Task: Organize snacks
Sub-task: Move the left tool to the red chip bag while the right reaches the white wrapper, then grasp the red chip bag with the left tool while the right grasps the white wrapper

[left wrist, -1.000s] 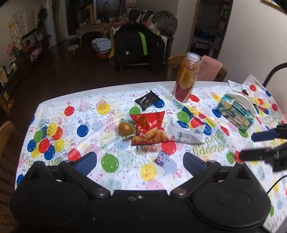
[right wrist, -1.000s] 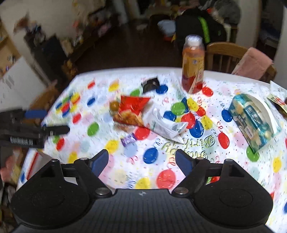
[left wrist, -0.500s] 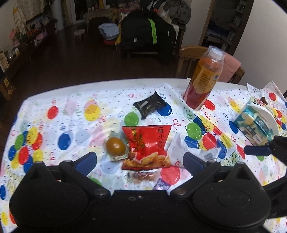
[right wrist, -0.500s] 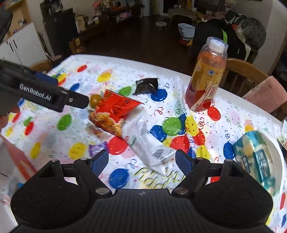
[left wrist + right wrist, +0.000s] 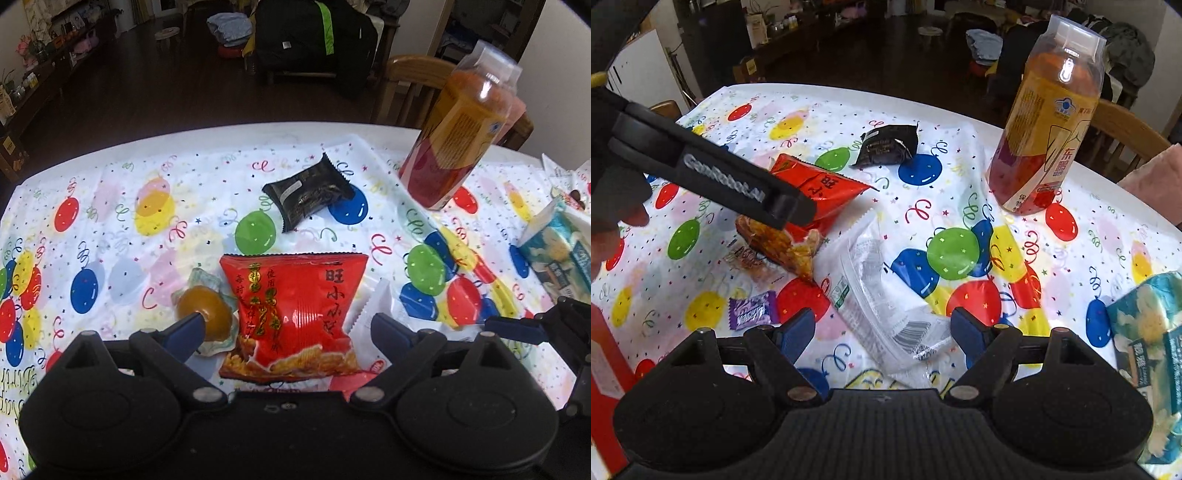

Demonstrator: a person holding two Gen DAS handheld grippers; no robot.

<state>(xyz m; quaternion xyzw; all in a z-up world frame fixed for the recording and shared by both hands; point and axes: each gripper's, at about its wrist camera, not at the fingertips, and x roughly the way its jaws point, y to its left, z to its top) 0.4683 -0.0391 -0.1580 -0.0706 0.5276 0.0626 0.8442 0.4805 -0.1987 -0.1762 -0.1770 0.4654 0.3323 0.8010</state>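
Grippers were both spread wide: my left gripper (image 5: pixel 286 328) framed the red bag (image 5: pixel 291 314) at bottom centre, my right gripper (image 5: pixel 882 328) the clear bag (image 5: pixel 886 295).

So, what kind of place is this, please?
Most likely a home's dining and living area. A table under a balloon-print party tablecloth holds snacks, a wooden chair stands behind it, and a coat-covered seat and cluttered shelves lie beyond.

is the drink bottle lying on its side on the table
No, the drink bottle stands upright on the balloon tablecloth, cap on top, behind the snacks.
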